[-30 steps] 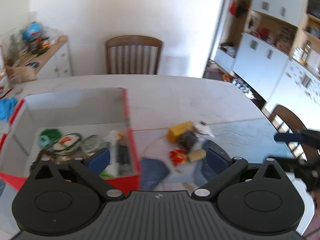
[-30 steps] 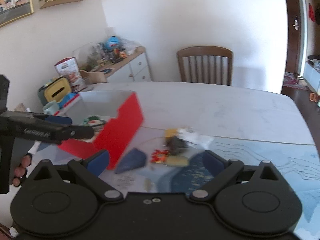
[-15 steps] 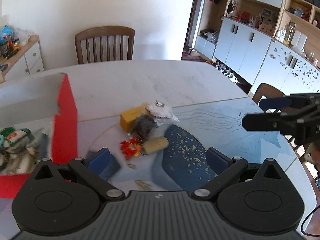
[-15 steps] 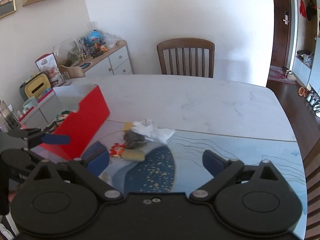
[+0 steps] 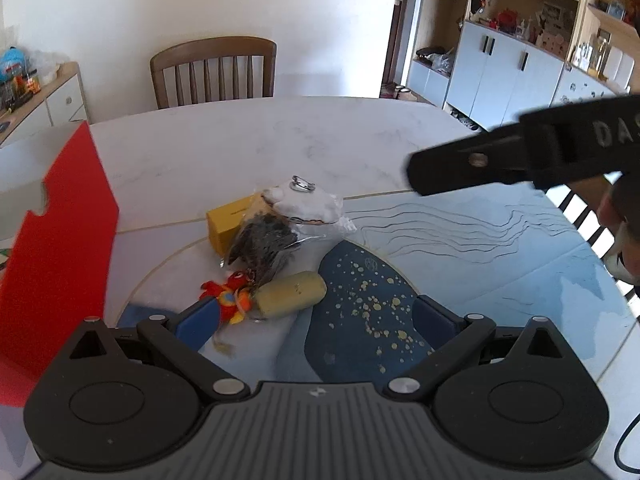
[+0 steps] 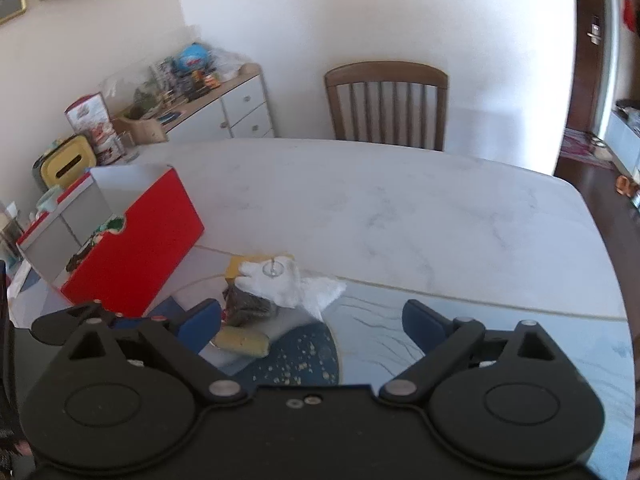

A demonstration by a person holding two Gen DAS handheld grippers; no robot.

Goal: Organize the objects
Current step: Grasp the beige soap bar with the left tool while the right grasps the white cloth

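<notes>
Left wrist view shows the loose pile still waiting on the table: a pale yellow cylinder lying on its side, a red-and-orange toy touching its left end, a dark crinkled bag behind them, a yellow box at the bag's 10 o'clock, and a white cloth topped by a metal ring. I judge the cylinder light and slightly yielding, smooth enough to roll, so a hold across its middle looks safest. The bag and cloth would crumple and are best pinched at a bunched fold, and the ring could slip off the cloth.

From the left gripper, the cylinder sits just ahead at about 11 o'clock, and the toy lies just beside the left fingertip. Its fingers are spread wide, with nothing between them. The right gripper is spread and empty too. In the right wrist view, the cylinder lies at its 10 o'clock, near the left finger.

A red box stands at 9 o'clock of the pile, already holding some items.
</notes>
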